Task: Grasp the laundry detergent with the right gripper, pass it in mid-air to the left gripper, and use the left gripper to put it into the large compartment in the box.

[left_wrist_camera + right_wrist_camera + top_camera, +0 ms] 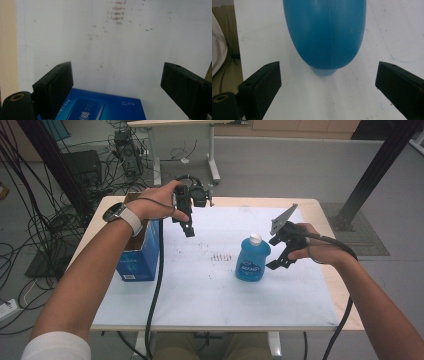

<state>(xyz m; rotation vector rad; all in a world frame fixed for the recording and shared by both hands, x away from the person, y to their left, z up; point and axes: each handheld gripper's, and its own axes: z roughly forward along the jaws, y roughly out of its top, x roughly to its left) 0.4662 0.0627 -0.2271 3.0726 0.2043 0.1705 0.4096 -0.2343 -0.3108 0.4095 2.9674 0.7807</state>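
The blue bottle (pixel 252 260) stands upright toward the table's (pixel 210 305) right edge, long axis vertical, white cap (pixel 255 238) pointing up. The right gripper (pixel 281 254) sits just beside it, jaws apart, gripping nothing. The left gripper (pixel 186 222) hangs above the blue box (pixel 136 265) at the left edge, jaws spread wide.

I see grey floor (pixel 280 167), tangled cables (pixel 35 220) at left, and a second table (pixel 200 124) beyond my desk (pixel 210 290).
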